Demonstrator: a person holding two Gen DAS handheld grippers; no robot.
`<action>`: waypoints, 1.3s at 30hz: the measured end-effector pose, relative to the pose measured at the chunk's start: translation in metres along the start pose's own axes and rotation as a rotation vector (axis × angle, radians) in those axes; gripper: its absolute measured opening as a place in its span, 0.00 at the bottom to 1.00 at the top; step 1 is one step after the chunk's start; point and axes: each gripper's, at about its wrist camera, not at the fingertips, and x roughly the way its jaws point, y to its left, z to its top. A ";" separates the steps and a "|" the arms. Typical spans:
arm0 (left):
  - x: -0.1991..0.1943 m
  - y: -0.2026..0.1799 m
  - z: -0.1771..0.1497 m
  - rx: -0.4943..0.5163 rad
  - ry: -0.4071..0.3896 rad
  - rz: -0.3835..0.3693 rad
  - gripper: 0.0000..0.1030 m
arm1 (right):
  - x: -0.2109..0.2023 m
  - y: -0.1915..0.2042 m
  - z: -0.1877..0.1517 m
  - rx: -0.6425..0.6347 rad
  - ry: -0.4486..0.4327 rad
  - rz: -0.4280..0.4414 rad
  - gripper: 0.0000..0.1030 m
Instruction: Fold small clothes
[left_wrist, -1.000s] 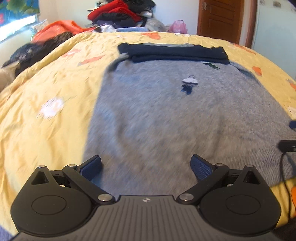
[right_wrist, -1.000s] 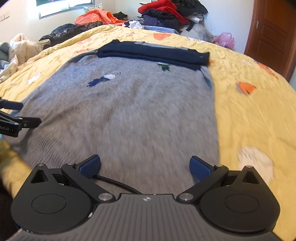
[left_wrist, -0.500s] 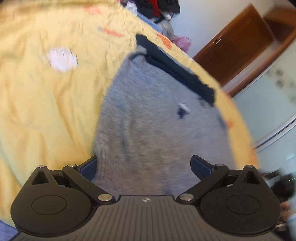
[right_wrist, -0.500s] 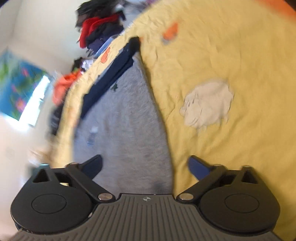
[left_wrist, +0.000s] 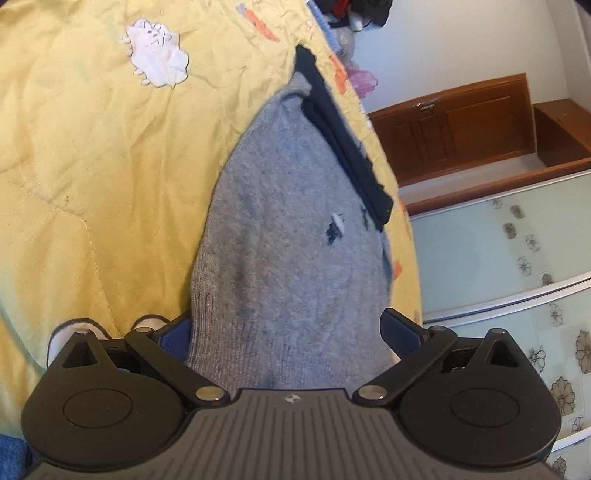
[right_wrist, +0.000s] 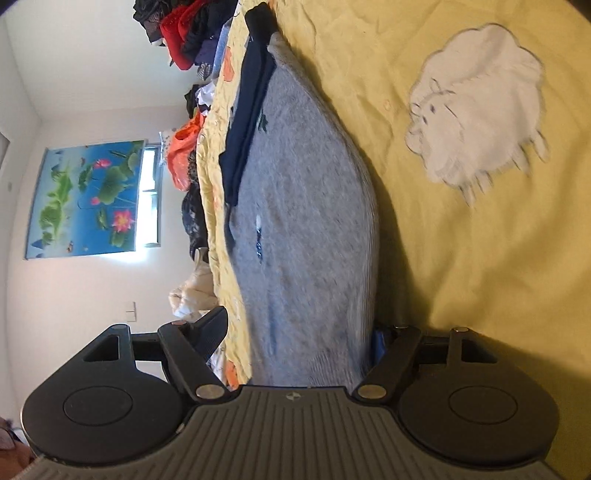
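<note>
Grey knit sweater (left_wrist: 291, 236) lying flat on the yellow bed (left_wrist: 92, 166); soft, limp, best pinched at its ribbed hem corners. Left hand-held gripper (left_wrist: 286, 332) and right hand-held gripper (right_wrist: 299, 332) straddle the hem, jaws wide, nothing clamped.

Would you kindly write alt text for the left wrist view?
The open left tongs straddle the ribbed hem of a grey knitted sweater lying on a yellow quilt. A dark navy band crosses the sweater's far end; a wooden door stands beyond.

My grey knitted sweater (left_wrist: 288, 236) lies flat on the yellow quilted bedspread (left_wrist: 92, 166), messy clothes pile (right_wrist: 184, 33) at the far end.
</note>
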 end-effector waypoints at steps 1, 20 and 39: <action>0.001 -0.001 -0.001 0.006 0.007 0.001 1.00 | 0.004 0.002 0.006 -0.005 0.011 0.003 0.73; 0.027 -0.019 -0.007 0.146 0.113 0.024 0.69 | 0.012 -0.029 -0.017 0.072 0.129 0.001 0.12; 0.027 -0.062 0.019 0.269 0.037 -0.031 0.09 | -0.004 0.050 -0.009 -0.201 -0.122 0.147 0.14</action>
